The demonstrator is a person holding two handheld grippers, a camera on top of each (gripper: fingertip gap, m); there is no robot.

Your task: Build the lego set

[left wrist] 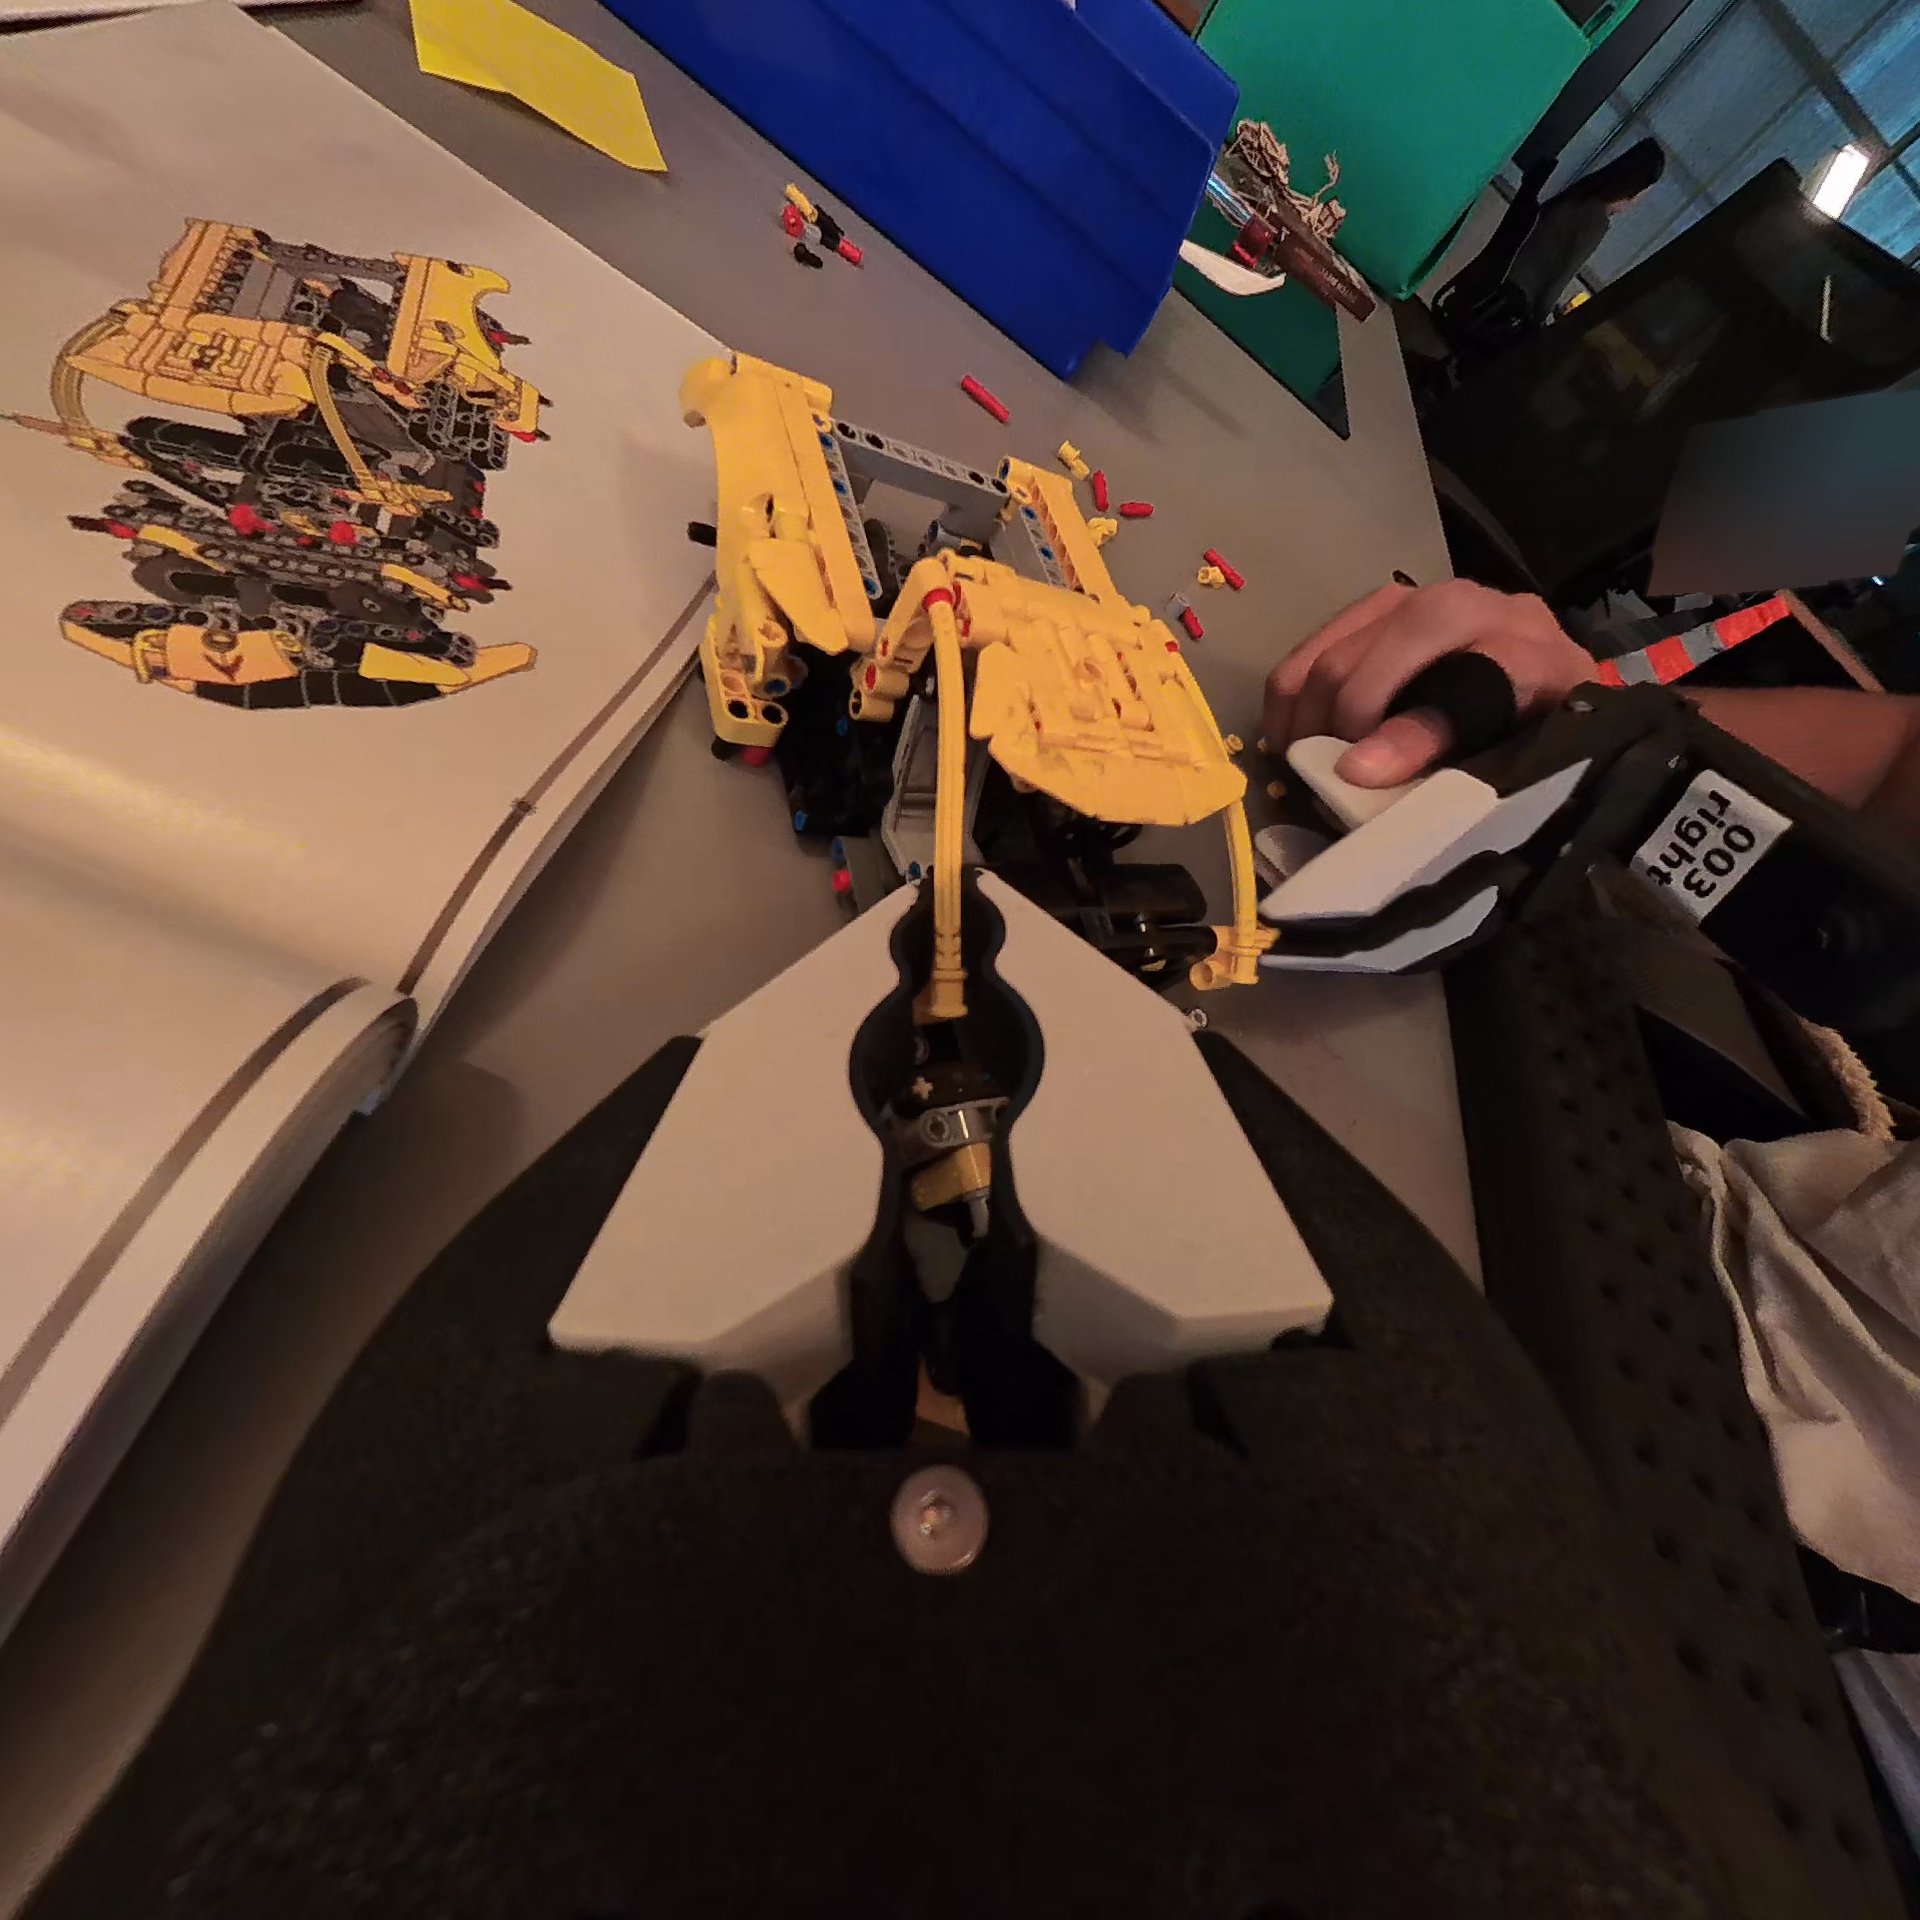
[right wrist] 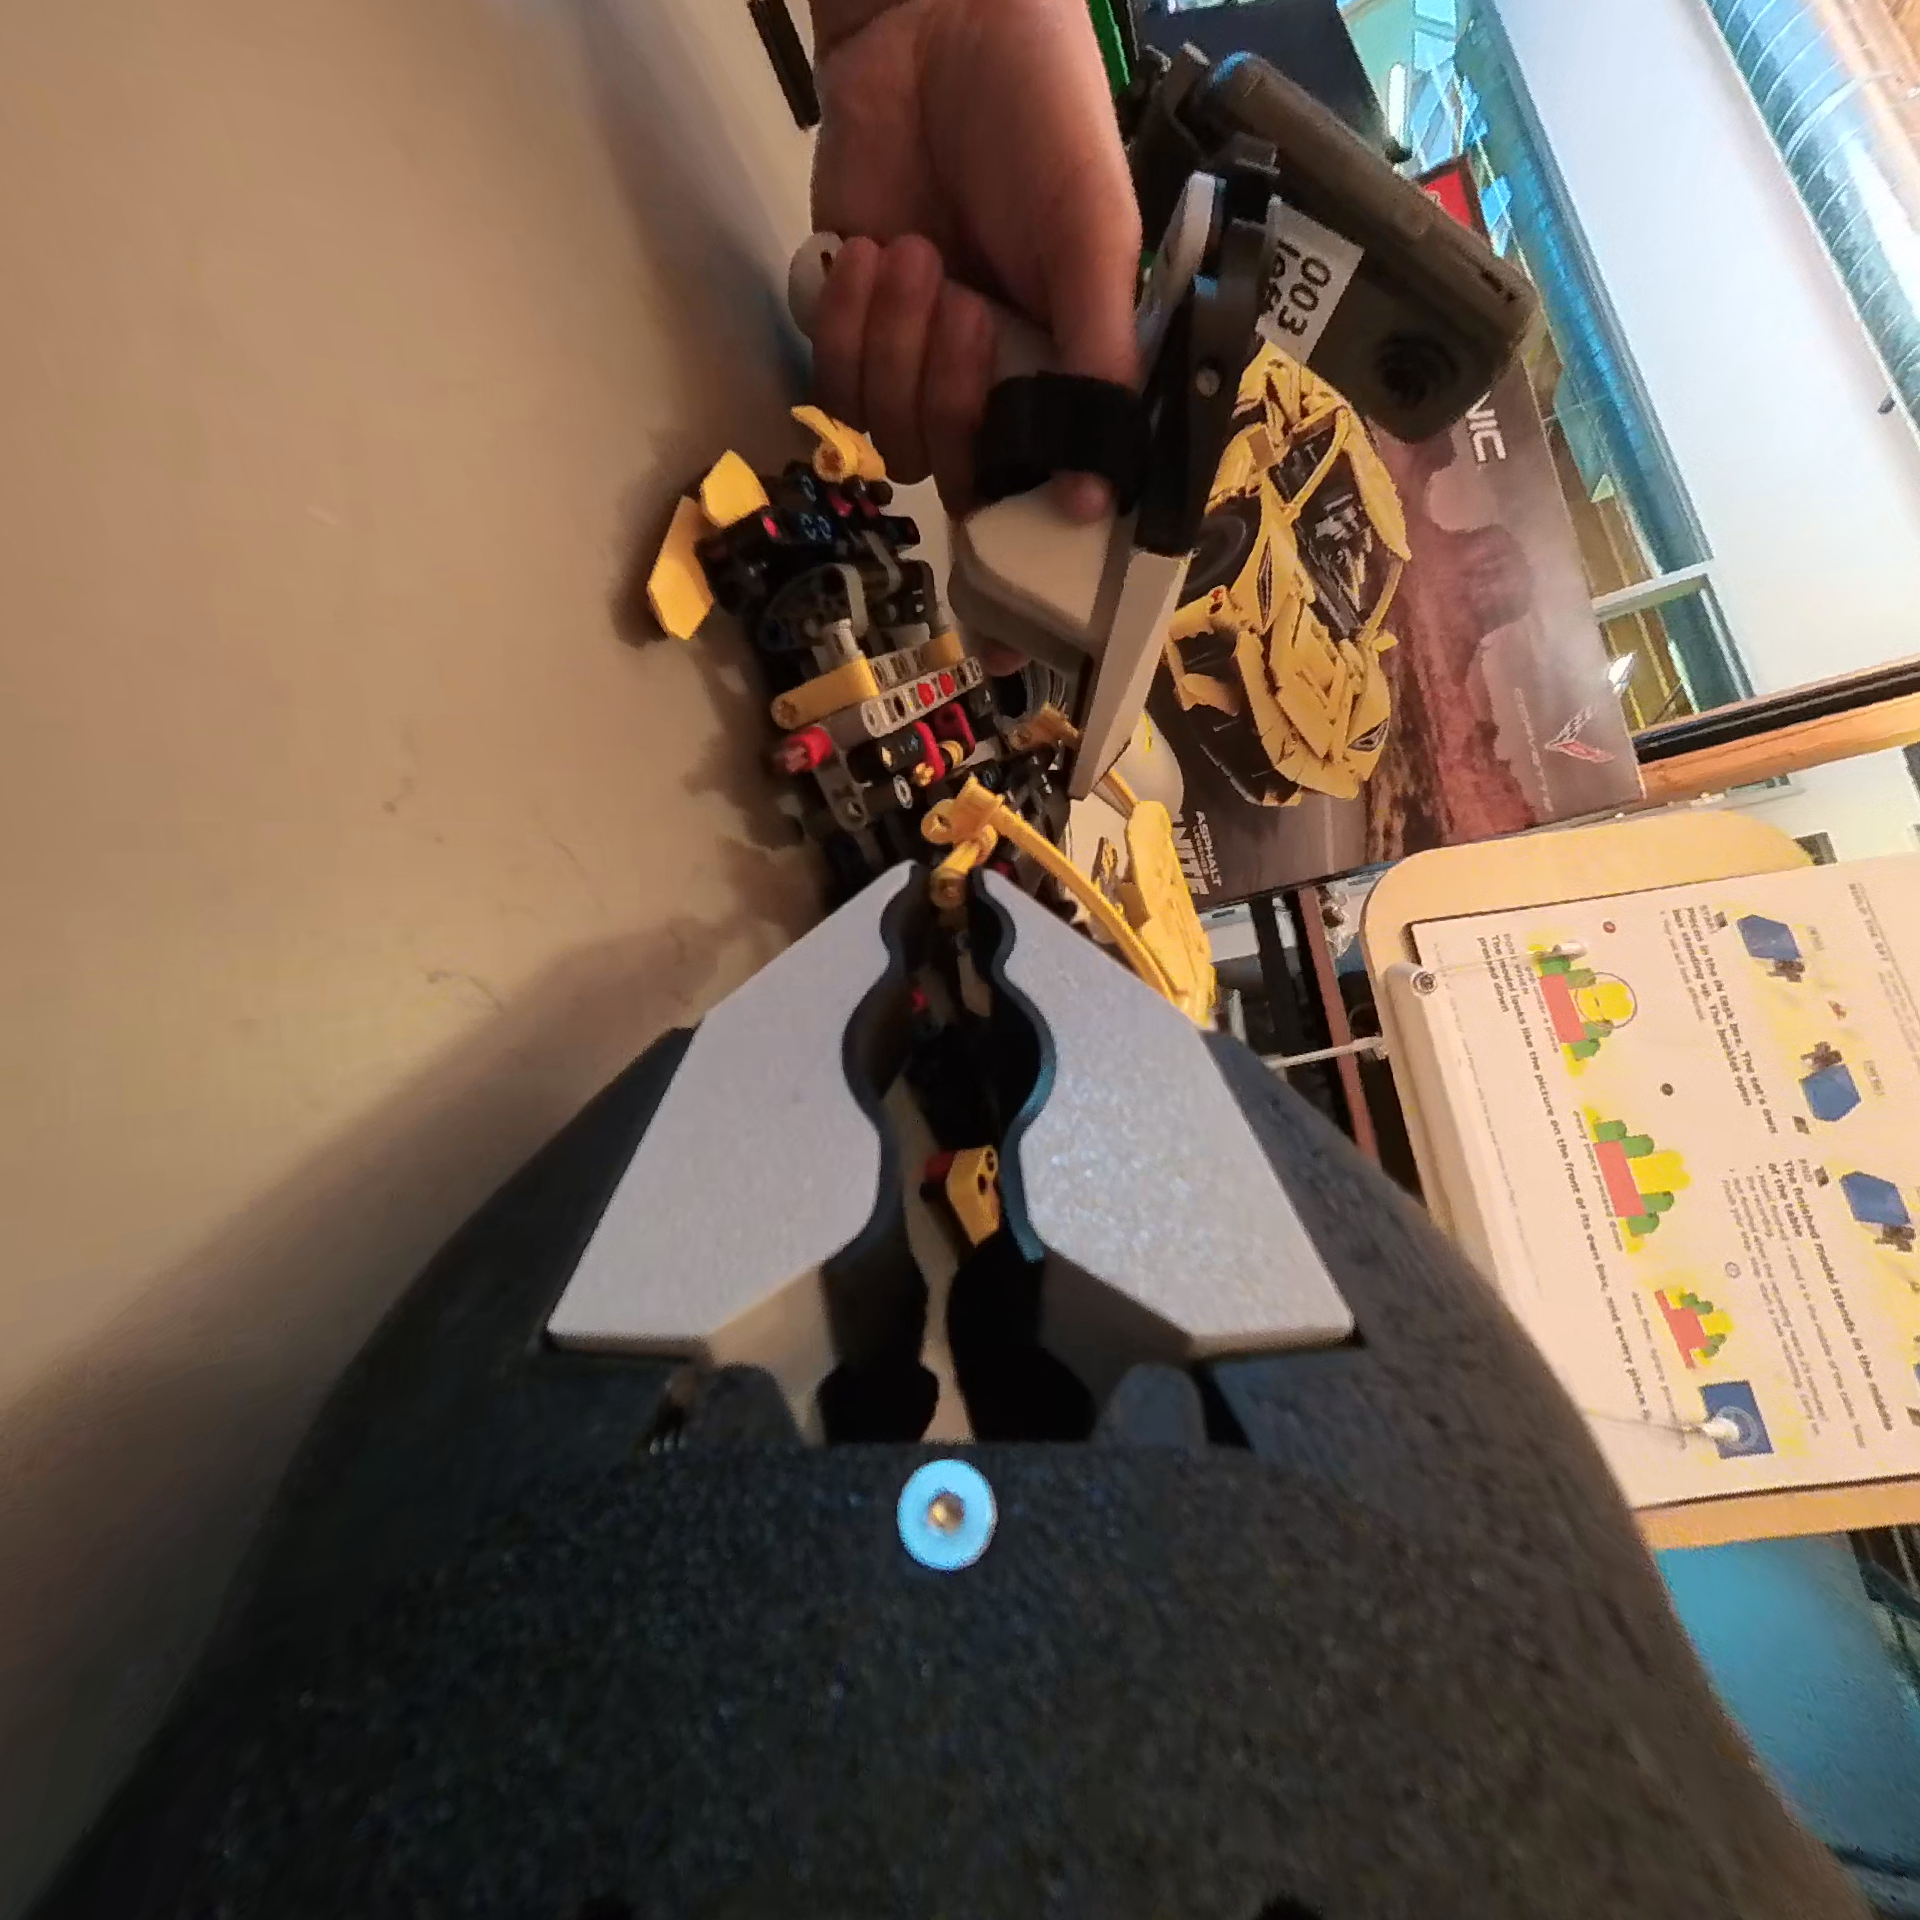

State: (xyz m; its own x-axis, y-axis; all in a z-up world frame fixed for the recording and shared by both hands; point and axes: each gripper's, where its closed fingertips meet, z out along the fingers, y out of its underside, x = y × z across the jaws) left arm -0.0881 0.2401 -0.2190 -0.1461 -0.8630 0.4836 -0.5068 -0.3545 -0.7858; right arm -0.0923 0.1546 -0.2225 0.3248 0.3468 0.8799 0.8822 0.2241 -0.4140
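The partly built yellow and black lego car [left wrist: 1049, 675] lies on the grey table, with two thin yellow hoses hanging from its hood panel. My left gripper [left wrist: 948, 891] is shut on the nearer yellow hose [left wrist: 943, 790], whose end shows between the fingers. My right gripper [left wrist: 1265, 940] comes in from the right, shut on the end connector of the other yellow hose [left wrist: 1236, 894]. In the right wrist view my right gripper [right wrist: 948, 881] pinches that yellow connector [right wrist: 961, 826] beside the car's chassis [right wrist: 862, 675]. The left gripper's fingers [right wrist: 1117, 665] show above it, held by a hand.
An open instruction booklet [left wrist: 312, 644] lies left of the car. A blue bin [left wrist: 987, 156] and a green bin [left wrist: 1403, 104] stand behind. Loose red and yellow pins [left wrist: 1101, 488] are scattered around. The set's box [right wrist: 1455, 644] and an instruction board [right wrist: 1662, 1195] stand beyond. About 9 centimetres separates my left fingertips from my right.
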